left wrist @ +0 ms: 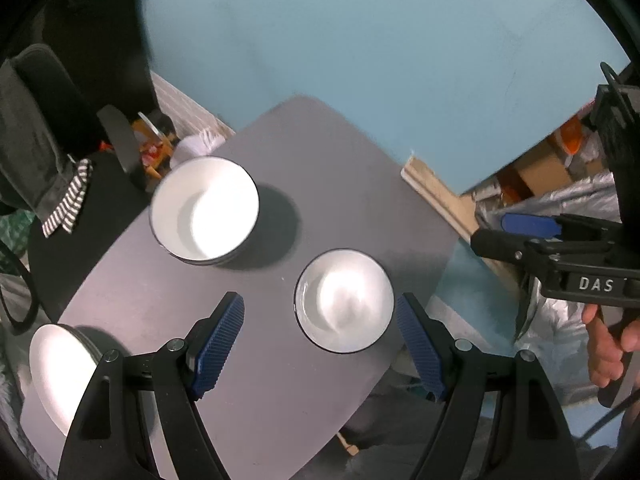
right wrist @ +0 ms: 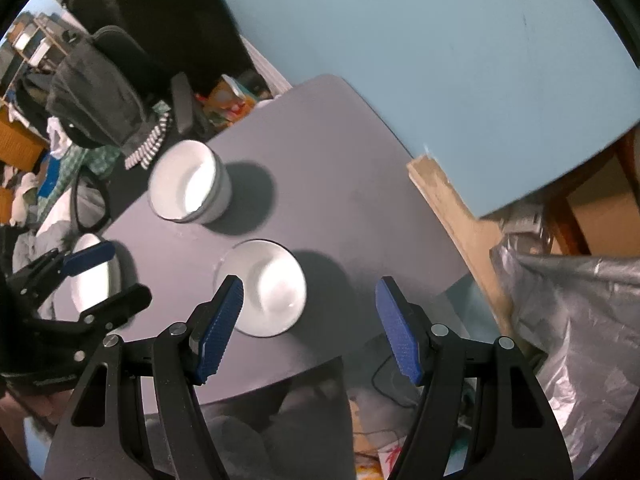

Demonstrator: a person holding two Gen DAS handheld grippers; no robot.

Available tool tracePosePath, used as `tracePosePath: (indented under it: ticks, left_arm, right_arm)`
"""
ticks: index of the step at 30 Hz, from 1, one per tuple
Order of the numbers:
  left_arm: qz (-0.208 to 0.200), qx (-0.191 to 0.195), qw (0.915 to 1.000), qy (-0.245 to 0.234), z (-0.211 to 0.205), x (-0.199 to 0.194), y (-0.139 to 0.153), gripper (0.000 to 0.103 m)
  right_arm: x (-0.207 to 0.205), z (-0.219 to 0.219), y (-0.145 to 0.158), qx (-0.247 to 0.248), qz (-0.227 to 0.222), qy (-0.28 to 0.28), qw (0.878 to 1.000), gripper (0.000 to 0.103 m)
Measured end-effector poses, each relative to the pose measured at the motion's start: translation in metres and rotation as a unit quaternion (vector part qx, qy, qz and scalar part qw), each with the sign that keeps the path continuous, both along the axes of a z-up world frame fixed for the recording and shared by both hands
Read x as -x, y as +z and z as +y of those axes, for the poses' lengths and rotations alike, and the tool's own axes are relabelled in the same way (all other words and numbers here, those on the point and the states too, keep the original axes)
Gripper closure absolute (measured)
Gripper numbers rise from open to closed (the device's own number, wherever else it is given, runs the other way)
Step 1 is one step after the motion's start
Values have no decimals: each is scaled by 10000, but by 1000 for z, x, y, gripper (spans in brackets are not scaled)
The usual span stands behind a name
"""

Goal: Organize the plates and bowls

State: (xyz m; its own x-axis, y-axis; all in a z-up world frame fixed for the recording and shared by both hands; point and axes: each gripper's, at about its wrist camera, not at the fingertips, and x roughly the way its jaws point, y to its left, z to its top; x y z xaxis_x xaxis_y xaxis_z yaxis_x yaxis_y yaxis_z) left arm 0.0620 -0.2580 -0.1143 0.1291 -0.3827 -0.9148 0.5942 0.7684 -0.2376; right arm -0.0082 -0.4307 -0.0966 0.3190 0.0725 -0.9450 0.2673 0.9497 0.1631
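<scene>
White single bowl (left wrist: pixel 344 300) sat on grey counter (left wrist: pixel 340 184), both grippers' fingers apart, empty; approach step, next likely nest it onto bowl stack (left wrist: pixel 205 210) at 10 o'clock.

The right gripper (right wrist: pixel 310 328) hangs over the near edge of a grey table (right wrist: pixel 360 184), fingers spread wide and holding nothing. A white bowl (right wrist: pixel 268 292) sits just ahead of its left finger, with a stack of bowls (right wrist: pixel 188 182) farther back. At left, the left gripper (right wrist: pixel 102 278) hovers open over a plate (right wrist: pixel 90 280).
</scene>
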Motion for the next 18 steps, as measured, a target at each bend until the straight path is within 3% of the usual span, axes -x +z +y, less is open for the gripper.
tracePosePath:
  ticks: [11, 18]
  left_arm:
    - [391, -315, 9987, 10, -10, -5, -66, 23]
    - [507, -418, 9978, 17, -15, -10, -99, 23]
  right_arm:
    - [-9, -8, -80, -407, 355, -93, 9985, 35]
    - [-20, -1, -111, -479, 506, 99, 9975, 35]
